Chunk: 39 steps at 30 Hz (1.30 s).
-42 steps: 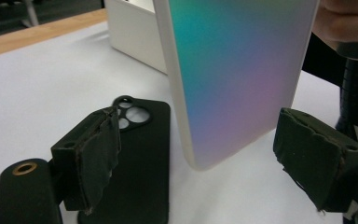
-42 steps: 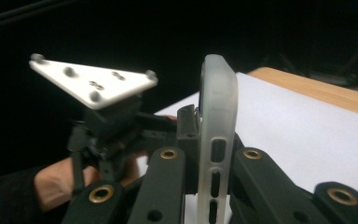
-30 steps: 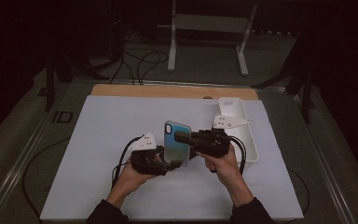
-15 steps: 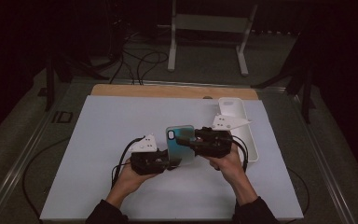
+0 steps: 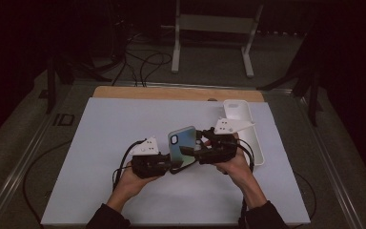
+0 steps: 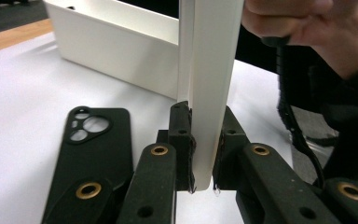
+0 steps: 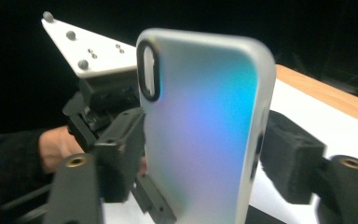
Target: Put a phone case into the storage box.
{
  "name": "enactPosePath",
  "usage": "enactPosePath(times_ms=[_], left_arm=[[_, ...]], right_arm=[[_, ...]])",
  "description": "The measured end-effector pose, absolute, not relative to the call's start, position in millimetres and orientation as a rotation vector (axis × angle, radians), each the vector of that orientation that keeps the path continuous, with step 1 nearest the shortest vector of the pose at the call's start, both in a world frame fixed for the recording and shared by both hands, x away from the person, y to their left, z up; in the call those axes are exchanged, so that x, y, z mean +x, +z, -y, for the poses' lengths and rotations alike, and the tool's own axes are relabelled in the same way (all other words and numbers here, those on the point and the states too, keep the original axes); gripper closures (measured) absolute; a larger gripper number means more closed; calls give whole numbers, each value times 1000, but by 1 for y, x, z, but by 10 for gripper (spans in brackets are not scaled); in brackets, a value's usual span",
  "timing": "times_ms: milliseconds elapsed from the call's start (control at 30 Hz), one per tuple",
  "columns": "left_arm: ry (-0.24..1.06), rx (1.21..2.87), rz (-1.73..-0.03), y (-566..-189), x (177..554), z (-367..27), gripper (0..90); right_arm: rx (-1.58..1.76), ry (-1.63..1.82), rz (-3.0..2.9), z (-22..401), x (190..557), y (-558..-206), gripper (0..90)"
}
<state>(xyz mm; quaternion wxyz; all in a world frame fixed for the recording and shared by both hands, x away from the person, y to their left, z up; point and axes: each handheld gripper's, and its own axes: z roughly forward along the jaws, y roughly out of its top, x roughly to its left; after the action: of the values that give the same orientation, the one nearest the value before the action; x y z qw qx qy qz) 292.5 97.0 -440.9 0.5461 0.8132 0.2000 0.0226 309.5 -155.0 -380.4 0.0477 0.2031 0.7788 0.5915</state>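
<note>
Clamping the iridescent phone case [image 5: 183, 148] by its lower edge, the left claw [image 5: 171, 164] held it upright above the tabletop [image 5: 105, 143]. The right claw [image 5: 190, 151], just opening, bracketed it without pressing. One narrow grip could let it twist or drop. Counted: one iridescent case, one black case [image 6: 93, 154] beneath it, one white tray [image 5: 248, 124] beyond.

High view looks down on white table [image 5: 100, 143]; both gripper views sit v. close, sharing iridescent blue-silver phone case [image 7: 200, 135].
</note>
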Motion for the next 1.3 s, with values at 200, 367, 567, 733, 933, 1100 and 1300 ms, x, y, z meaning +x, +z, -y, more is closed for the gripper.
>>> enactPosePath(times_ms=[200,367,567,733,933,1100,1300], left_arm=[[117,1945,-531,-439,292,-99,812],[159,1946,-578,-439,292,-99,811],[204,1937,-634,-439,292,-102,810],[248,1921,-689,-439,292,-106,811],[300,1915,-737,-439,291,-108,810],[340,1918,-773,-441,289,-106,810],[357,1917,-799,-442,289,-105,810]], right_arm=[[684,1692,-2339,151,307,-380,147],[745,1625,-2311,150,305,-379,108],[807,1602,-2284,151,304,-380,86],[831,1601,-2268,151,304,-380,86],[852,1610,-2239,148,304,-377,86],[871,1611,-2223,145,305,-375,86],[872,1603,-2213,140,305,-374,86]])
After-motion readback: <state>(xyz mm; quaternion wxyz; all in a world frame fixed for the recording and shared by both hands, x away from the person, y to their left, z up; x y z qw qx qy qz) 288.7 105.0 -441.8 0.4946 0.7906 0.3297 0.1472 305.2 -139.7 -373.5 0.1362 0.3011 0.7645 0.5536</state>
